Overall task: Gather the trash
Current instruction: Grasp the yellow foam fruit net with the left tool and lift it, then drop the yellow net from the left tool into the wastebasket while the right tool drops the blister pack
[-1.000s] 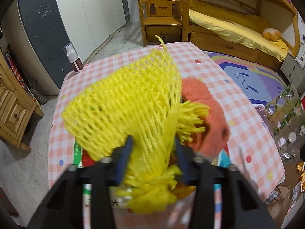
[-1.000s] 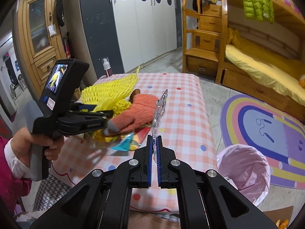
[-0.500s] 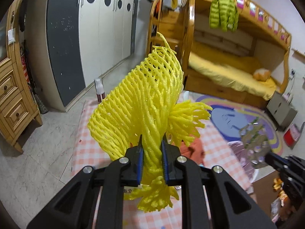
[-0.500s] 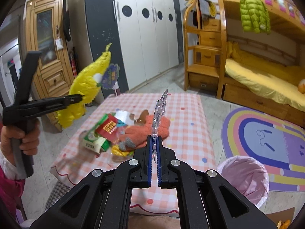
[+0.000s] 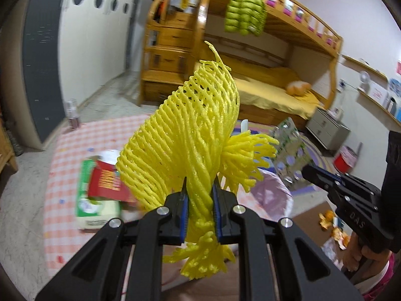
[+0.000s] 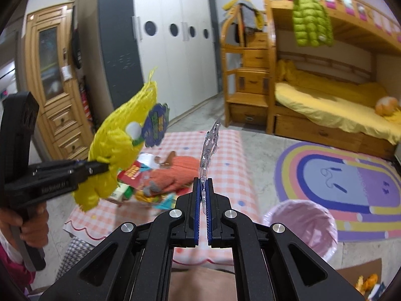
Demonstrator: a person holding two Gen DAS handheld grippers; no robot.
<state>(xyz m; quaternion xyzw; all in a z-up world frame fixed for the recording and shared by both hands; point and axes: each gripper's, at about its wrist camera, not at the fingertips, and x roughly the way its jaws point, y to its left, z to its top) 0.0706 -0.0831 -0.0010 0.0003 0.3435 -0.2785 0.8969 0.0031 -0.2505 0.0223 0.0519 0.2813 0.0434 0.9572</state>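
Standing tall between the clenched blue pads of the left gripper (image 5: 200, 207), the yellow foam fruit net (image 5: 190, 135) is pinched at its twisted lower end, long axis pointing up and away, high over the pink checked table (image 6: 225, 150). Beside it, the right gripper (image 6: 203, 200) clamps a clear plastic blister sheet (image 6: 209, 148) edge-on. Lower right of both tools sits the pink-lined trash bin (image 6: 303, 220) on the floor, nearer the right hand, so that load likely drops first
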